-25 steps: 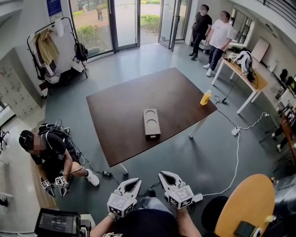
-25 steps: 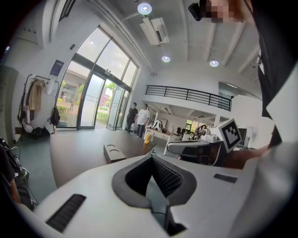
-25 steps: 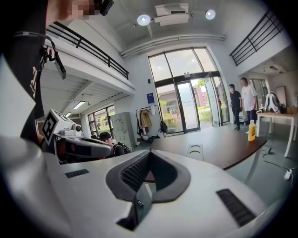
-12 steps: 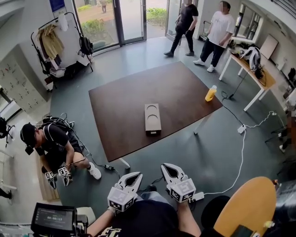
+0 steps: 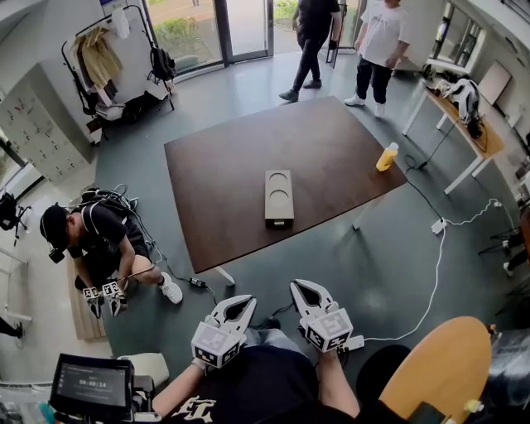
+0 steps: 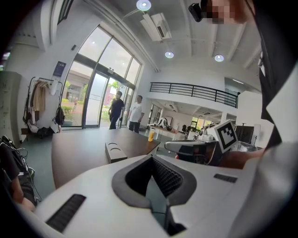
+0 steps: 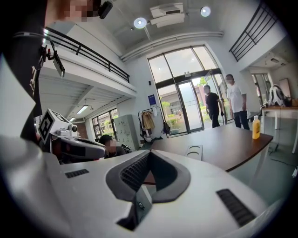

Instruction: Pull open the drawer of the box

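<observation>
Well back from box [image 5: 279, 197], L gripper [image 5: 247, 301] & R gripper [image 5: 296, 286] both pressed together, empty.

Yellow bottle [image 5: 387, 157] at a corner of the brown table [image 5: 215, 182]; crouching person [image 5: 95, 244] on the floor beside possible cables [image 5: 112, 199].

Office/lab bldg, open lobby-type hall. Grey flr [image 5: 373, 265], tall glass doors [image 5: 224, 29] w/ greenery outside. Mezzanine railing [image 6: 195, 90] overhead; round ceiling lights [image 6: 143, 4], AC unit [image 6: 160, 25]. Coat rack [image 5: 99, 58] w/ jackets + backpack, grey lockers [image 5: 37, 132] along wall. Big dark table [image 5: 215, 174] mid-room; lighter side table [image 5: 489, 145] at right w/ gear on it. Cables [image 5: 431, 273] + power strip [image 5: 439, 225] across flr. Monitor [image 5: 91, 387] bottom left. Two ppl [image 5: 313, 37] standing by doors, one person [image 5: 99, 240] crouching on flr.
</observation>
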`<state>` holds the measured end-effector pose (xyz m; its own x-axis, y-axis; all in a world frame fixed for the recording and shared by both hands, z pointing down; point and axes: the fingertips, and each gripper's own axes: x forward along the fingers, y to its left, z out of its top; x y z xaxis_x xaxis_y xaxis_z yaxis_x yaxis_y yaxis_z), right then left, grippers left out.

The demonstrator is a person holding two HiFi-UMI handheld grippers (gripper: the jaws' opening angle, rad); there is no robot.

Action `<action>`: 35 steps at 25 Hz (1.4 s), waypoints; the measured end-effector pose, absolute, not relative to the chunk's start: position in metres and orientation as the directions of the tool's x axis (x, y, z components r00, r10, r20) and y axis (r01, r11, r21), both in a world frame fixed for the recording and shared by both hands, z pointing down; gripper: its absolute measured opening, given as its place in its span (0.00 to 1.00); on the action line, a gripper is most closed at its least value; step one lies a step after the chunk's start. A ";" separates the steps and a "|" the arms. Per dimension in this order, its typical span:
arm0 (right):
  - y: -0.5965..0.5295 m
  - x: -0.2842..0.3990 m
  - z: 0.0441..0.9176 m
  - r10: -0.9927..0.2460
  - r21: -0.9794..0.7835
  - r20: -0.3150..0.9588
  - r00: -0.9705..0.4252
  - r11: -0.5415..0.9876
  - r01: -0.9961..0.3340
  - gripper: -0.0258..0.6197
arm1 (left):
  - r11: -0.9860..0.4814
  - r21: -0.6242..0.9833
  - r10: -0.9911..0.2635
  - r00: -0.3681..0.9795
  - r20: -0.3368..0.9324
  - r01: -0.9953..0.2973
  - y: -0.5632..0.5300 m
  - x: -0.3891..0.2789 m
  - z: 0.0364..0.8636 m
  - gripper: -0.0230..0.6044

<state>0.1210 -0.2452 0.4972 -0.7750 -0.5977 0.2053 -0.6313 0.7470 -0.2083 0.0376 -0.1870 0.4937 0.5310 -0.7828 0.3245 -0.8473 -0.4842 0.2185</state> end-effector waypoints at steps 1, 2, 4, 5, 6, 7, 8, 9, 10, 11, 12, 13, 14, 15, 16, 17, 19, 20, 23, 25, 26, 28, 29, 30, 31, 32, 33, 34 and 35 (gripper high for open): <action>-0.245 0.120 0.497 -0.593 -0.209 0.207 -0.778 0.750 -0.628 0.02 | -0.481 0.221 -0.784 0.529 0.324 -0.848 -0.187 0.037 0.494 0.05; -0.245 0.119 0.498 -0.588 -0.209 0.210 -0.781 0.753 -0.624 0.02 | -0.477 0.224 -0.786 0.526 0.324 -0.850 -0.186 0.037 0.494 0.05; -0.246 0.118 0.498 -0.578 -0.208 0.216 -0.787 0.760 -0.615 0.02 | -0.466 0.231 -0.790 0.519 0.325 -0.854 -0.186 0.037 0.494 0.05; -0.246 0.118 0.498 -0.573 -0.206 0.219 -0.790 0.764 -0.611 0.02 | -0.461 0.235 -0.793 0.516 0.325 -0.856 -0.185 0.037 0.493 0.05; -0.247 0.118 0.498 -0.569 -0.204 0.222 -0.792 0.767 -0.608 0.02 | -0.456 0.238 -0.795 0.513 0.325 -0.858 -0.186 0.037 0.493 0.05; -0.249 0.118 0.496 -0.566 -0.200 0.223 -0.794 0.770 -0.605 0.02 | -0.452 0.240 -0.796 0.510 0.326 -0.859 -0.186 0.037 0.493 0.05; -0.250 0.118 0.495 -0.564 -0.199 0.224 -0.795 0.772 -0.603 0.02 | -0.449 0.242 -0.797 0.508 0.326 -0.860 -0.186 0.037 0.493 0.05; -0.250 0.118 0.495 -0.561 -0.198 0.224 -0.797 0.774 -0.601 0.02 | -0.447 0.245 -0.797 0.507 0.327 -0.861 -0.187 0.037 0.493 0.05; -0.251 0.118 0.494 -0.560 -0.198 0.225 -0.797 0.775 -0.600 0.02 | -0.445 0.246 -0.798 0.506 0.328 -0.861 -0.186 0.037 0.493 0.05; -0.251 0.118 0.495 -0.559 -0.199 0.228 -0.797 0.775 -0.600 0.02 | -0.443 0.247 -0.798 0.505 0.330 -0.862 -0.186 0.037 0.493 0.05; -0.251 0.119 0.495 -0.558 -0.200 0.231 -0.797 0.775 -0.600 0.02 | -0.442 0.248 -0.798 0.504 0.330 -0.862 -0.186 0.037 0.493 0.05; -0.251 0.120 0.496 -0.558 -0.201 0.234 -0.796 0.774 -0.601 0.02 | -0.440 0.249 -0.799 0.503 0.329 -0.863 -0.186 0.038 0.492 0.05; -0.251 0.120 0.497 -0.557 -0.202 0.238 -0.796 0.773 -0.601 0.02 | -0.438 0.251 -0.801 0.501 0.328 -0.863 -0.186 0.038 0.492 0.05; -0.251 0.121 0.499 -0.555 -0.203 0.242 -0.796 0.773 -0.601 0.02 | -0.435 0.253 -0.802 0.499 0.327 -0.864 -0.186 0.038 0.493 0.05; -0.251 0.121 0.501 -0.553 -0.206 0.245 -0.796 0.773 -0.600 0.02 | -0.431 0.255 -0.804 0.496 0.327 -0.866 -0.186 0.037 0.493 0.05; -0.250 0.121 0.502 -0.550 -0.209 0.249 -0.797 0.774 -0.598 0.02 | -0.426 0.256 -0.806 0.493 0.327 -0.868 -0.186 0.037 0.493 0.05; -0.250 0.120 0.505 -0.541 -0.214 0.258 -0.801 0.776 -0.593 0.02 | -0.419 0.257 -0.809 0.487 0.330 -0.871 -0.186 0.036 0.493 0.05; -0.250 0.120 0.507 -0.538 -0.215 0.263 -0.801 0.776 -0.592 0.02 | -0.418 0.257 -0.809 0.486 0.332 -0.871 -0.186 0.037 0.493 0.05; -0.254 0.118 0.510 -0.538 -0.219 0.268 -0.799 0.774 -0.595 0.02 | -0.418 0.250 -0.808 0.484 0.336 -0.873 -0.189 0.035 0.494 0.05; -0.258 0.114 0.513 -0.537 -0.225 0.264 -0.801 0.773 -0.593 0.02 | -0.414 0.243 -0.811 0.477 0.338 -0.877 -0.189 0.032 0.493 0.05; -0.260 0.112 0.514 -0.535 -0.229 0.261 -0.804 0.774 -0.590 0.02 | -0.411 0.239 -0.814 0.472 0.339 -0.880 -0.189 0.030 0.493 0.05; -0.265 0.108 0.517 -0.525 -0.236 0.258 -0.811 0.780 -0.580 0.02 | -0.399 0.233 -0.821 0.459 0.340 -0.887 -0.191 0.025 0.492 0.05; -0.269 0.106 0.520 -0.518 -0.237 0.259 -0.815 0.784 -0.574 0.02 | -0.390 0.234 -0.825 0.450 0.341 -0.891 -0.192 0.023 0.492 0.05; -0.272 0.103 0.523 -0.511 -0.239 0.263 -0.819 0.787 -0.568 0.02 | -0.379 0.236 -0.829 0.442 0.344 -0.895 -0.193 0.019 0.493 0.05; -0.274 0.100 0.526 -0.504 -0.242 0.267 -0.821 0.790 -0.564 0.02 | -0.370 0.241 -0.831 0.435 0.346 -0.897 -0.193 0.017 0.494 0.05; -0.275 0.098 0.528 -0.500 -0.245 0.271 -0.823 0.791 -0.561 0.02 | -0.363 0.247 -0.832 0.432 0.348 -0.898 -0.192 0.015 0.495 0.05; -0.276 0.098 0.530 -0.499 -0.247 0.272 -0.823 0.791 -0.560 0.02 | -0.361 0.254 -0.831 0.433 0.349 -0.897 -0.191 0.015 0.496 0.05; -0.277 0.097 0.531 -0.499 -0.248 0.271 -0.823 0.790 -0.561 0.02 | -0.364 0.260 -0.829 0.439 0.346 -0.894 -0.190 0.016 0.496 0.05; -0.278 0.095 0.531 -0.500 -0.248 0.269 -0.823 0.790 -0.561 0.02 | -0.373 0.264 -0.827 0.448 0.340 -0.889 -0.189 0.017 0.496 0.05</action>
